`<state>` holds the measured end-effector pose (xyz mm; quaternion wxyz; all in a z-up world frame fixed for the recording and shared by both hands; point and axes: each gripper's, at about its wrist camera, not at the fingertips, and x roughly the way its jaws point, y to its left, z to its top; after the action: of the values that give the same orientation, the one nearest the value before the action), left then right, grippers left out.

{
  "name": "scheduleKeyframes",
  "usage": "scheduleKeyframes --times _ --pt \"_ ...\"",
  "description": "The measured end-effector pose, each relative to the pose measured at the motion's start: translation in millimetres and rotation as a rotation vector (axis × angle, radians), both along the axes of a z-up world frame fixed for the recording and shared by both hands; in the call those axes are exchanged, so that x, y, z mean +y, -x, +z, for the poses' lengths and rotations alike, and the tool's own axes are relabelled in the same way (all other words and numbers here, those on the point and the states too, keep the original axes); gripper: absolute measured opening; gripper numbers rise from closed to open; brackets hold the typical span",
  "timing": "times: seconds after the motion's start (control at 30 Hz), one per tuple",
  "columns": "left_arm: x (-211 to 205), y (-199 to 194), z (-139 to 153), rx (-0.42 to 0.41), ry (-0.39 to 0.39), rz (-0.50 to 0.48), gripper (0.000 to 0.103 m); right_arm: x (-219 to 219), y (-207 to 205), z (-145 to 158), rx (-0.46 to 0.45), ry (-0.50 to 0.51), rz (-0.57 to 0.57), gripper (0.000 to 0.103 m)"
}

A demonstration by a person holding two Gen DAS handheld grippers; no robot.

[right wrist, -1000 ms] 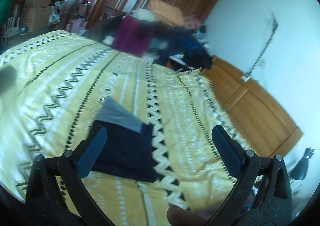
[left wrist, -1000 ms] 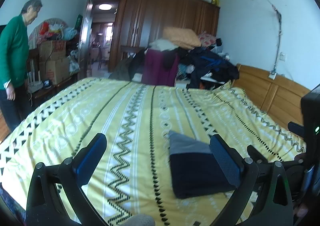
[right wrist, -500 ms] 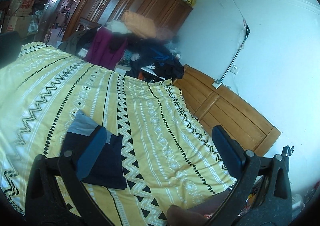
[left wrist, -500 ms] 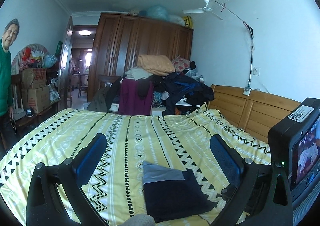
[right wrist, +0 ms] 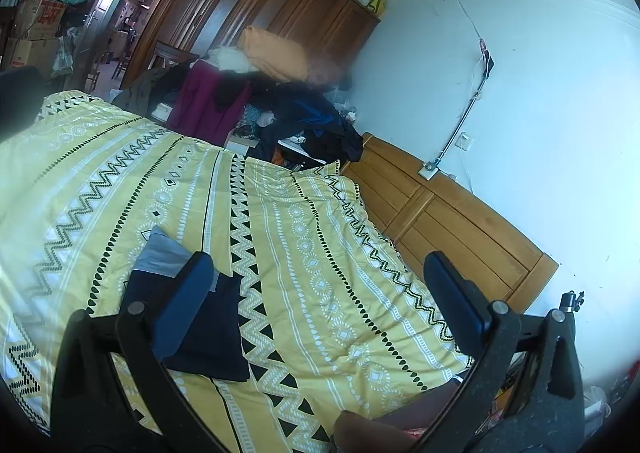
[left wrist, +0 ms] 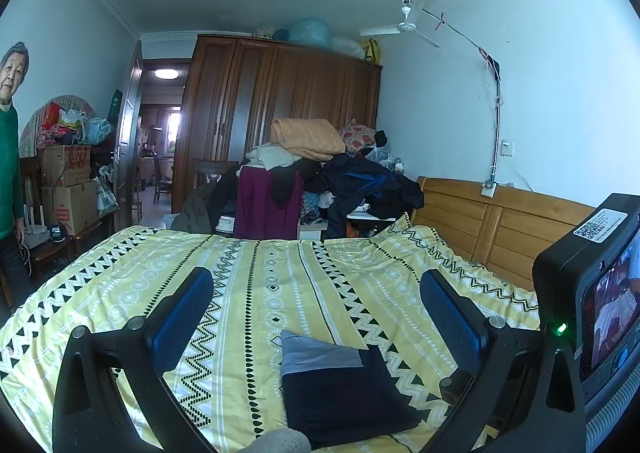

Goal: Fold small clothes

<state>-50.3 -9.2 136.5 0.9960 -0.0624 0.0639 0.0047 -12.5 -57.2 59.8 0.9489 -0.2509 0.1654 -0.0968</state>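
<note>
Navy folded garment [left wrist: 344, 385] flat on bedspread [left wrist: 260, 293]; L gripper [left wrist: 316, 317] & R gripper [right wrist: 320, 297] spread wide, empty

Black two-finger frames with silver pivot screws, blue textured pads [left wrist: 182, 317] at nine and three o'clock.

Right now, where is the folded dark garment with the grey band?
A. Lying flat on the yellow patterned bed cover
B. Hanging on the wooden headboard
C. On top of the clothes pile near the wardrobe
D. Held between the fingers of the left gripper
A: the folded dark garment lies flat on the yellow bed cover, with both grippers open and holding nothing.
</note>
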Motion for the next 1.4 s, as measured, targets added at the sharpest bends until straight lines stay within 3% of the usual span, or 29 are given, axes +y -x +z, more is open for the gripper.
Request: scheduleKeyframes --times 0.23,0.33,0.47,0.73,0.9,1.07,1.17,1.23,1.3,1.4 --pt "2.4 -4.8 -3.9 0.01 0.006 0.005 0.103 6.5 -1.6 -1.9 0.009 0.012 0.011 0.103" --pt "13.0 -3.4 -7.0 0.008 0.012 0.026 0.103 15.8 3.3 1.7 -0.014 -0.01 0.068 0.103" --pt "69.0 10.8 -2.6 -0.028 0.076 0.146 0.103 39.9 18.6 25.8 -0.087 -0.114 0.233 0.103" --pt "193.6 80.9 32.6 -0.114 0.024 0.489 0.103 105.0 59.5 74.6 -0.074 -0.325 0.722 0.103" --pt "274.8 141.9 45.7 -0.133 -0.008 0.703 0.103 146.1 66.5 83.1 0.032 -0.44 0.949 0.103" --pt "354.6 221.2 45.7 -0.124 -0.021 0.987 0.103 175.9 52.0 69.9 0.182 -0.55 1.056 0.103" --pt "395.5 276.6 38.0 -0.127 -0.049 1.149 0.103 204.8 39.9 44.8 0.268 -0.594 1.068 0.103" --pt "422.4 307.2 24.7 -0.103 -0.065 1.197 0.103 228.9 33.5 23.6 0.324 -0.604 1.042 0.103" --pt "449.9 322.7 4.1 -0.027 -0.084 1.203 0.103 262.0 23.5 -6.7 0.424 -0.599 1.01 0.103" --pt "485.6 303.0 -54.0 0.164 -0.138 1.097 0.103 302.1 11.2 -65.4 0.602 -0.555 0.943 0.103"
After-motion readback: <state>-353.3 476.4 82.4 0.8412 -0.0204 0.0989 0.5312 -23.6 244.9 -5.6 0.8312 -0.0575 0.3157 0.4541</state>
